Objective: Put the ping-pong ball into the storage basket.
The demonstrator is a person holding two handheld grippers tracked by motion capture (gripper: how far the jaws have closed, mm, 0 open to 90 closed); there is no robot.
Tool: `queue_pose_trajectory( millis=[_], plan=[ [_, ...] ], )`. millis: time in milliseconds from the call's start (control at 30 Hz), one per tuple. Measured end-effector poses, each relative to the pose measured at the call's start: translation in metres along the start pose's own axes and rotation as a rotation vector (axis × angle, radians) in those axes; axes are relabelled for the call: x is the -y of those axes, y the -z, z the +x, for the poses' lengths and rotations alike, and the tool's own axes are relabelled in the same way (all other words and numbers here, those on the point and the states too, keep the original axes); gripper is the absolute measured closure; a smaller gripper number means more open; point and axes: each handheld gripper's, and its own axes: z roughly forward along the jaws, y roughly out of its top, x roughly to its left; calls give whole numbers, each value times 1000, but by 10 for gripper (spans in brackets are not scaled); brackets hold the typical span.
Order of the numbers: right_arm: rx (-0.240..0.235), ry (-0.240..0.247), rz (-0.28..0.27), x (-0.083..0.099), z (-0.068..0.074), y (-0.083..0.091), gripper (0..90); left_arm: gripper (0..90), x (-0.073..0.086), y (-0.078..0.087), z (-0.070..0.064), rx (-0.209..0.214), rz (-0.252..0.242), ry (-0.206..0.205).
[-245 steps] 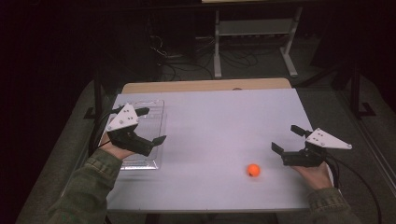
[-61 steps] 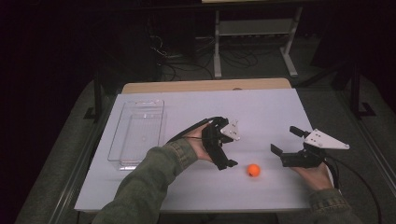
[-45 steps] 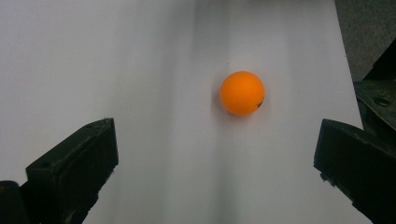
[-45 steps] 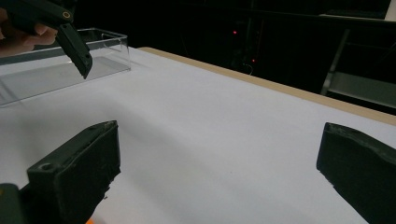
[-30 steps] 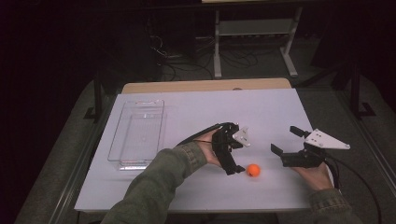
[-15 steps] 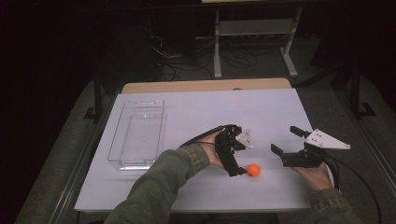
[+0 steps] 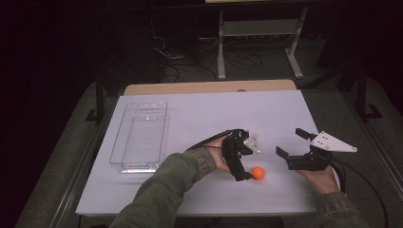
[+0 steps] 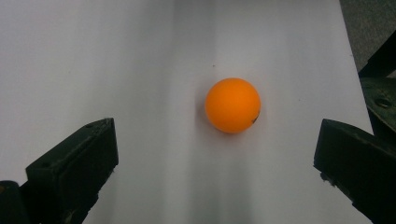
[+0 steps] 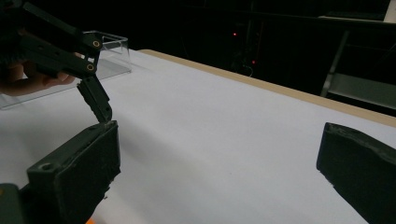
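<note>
Orange ball lies on the white tabletop, between the left hand-held gripper's spread jaws; right hand-held gripper, spread too, waits near the ball.

- A lab or test room set up for recording, not a home: the surroundings are dark, and light falls mainly on one white tabletop.
- The tabletop is a plain work surface with a bare wooden strip along its far edge.
- Beyond the far edge, loose cables lie tangled on a grey floor.
- A white metal stand with a shelf stands past the far right corner.
- Black frame legs flank the left and right edges.
- Small red indicator lights glow in the dark background of the right gripper view.
</note>
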Motion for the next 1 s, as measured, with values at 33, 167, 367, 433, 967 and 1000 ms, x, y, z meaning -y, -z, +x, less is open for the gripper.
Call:
queue_pose_trajectory(
  millis=[33,167,367,433,967,1000],
  plan=[
    [1,1,-1,0,0,0,0,0,0,-1,0,1,2,0],
    [2,0,-2,0,0,0,0,0,0,-5,1,4,10,-3],
    [1,2,-1,0,0,0,0,0,0,-11,2,10,14,-2],
    [1,2,-3,0,0,1,0,0,0,-13,2,12,17,1],
    [-1,2,-4,0,-1,1,0,0,2,-26,3,30,38,9],
    [0,3,-4,0,-1,1,0,0,2,-27,3,32,39,8]
  ],
)
